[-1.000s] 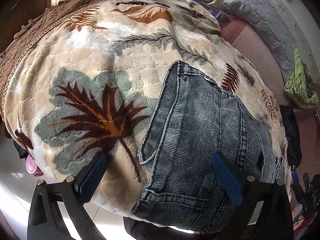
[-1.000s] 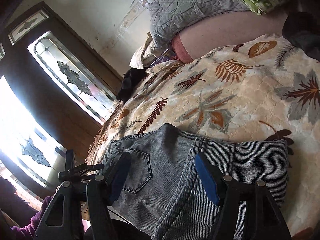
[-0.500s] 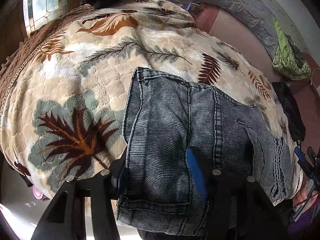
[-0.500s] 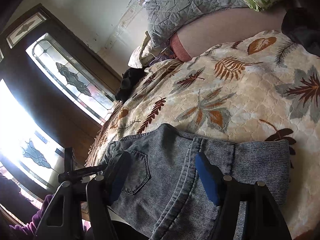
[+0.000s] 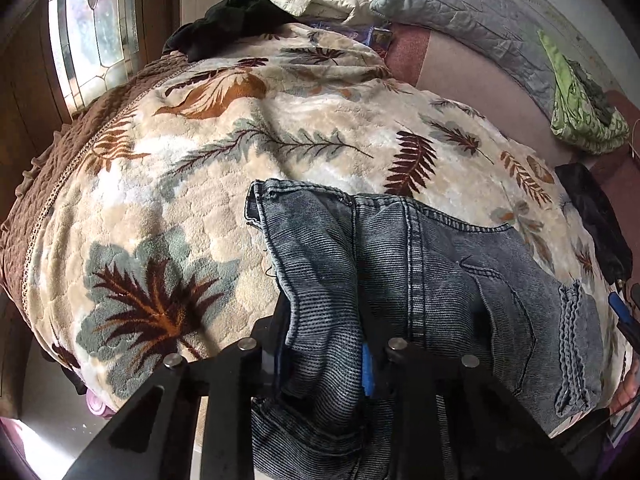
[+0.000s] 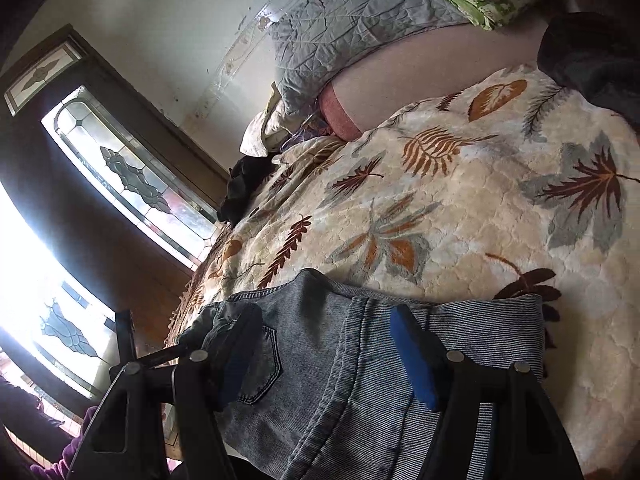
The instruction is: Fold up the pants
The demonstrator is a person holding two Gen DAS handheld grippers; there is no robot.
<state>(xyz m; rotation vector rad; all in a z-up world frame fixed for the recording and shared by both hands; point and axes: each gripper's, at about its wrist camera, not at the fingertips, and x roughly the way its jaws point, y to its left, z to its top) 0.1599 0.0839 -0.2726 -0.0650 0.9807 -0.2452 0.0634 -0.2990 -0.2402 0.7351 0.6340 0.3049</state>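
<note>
Grey-blue denim pants [image 5: 440,280] lie folded on a leaf-patterned blanket [image 5: 200,184] at the bed's near edge. My left gripper [image 5: 324,344] is shut on a bunched fold of the pants near the hem end and lifts it slightly. In the right wrist view the pants [image 6: 320,360] lie across the bottom, back pocket showing. My right gripper [image 6: 324,348] is open, its blue-padded fingers [image 6: 412,360] spread just above the denim near the waistband, holding nothing.
A grey quilted pillow [image 5: 460,12], a green cloth [image 5: 580,112] and dark garments [image 5: 228,20] lie at the bed's far side. Another dark garment [image 5: 596,216] sits at the right. A stained-glass window [image 6: 132,176] and wood wall stand at the left.
My left gripper moved right over the pants and closed from wide open onto a fold of denim, which now bunches up. The right gripper stayed open, hardly moving.
</note>
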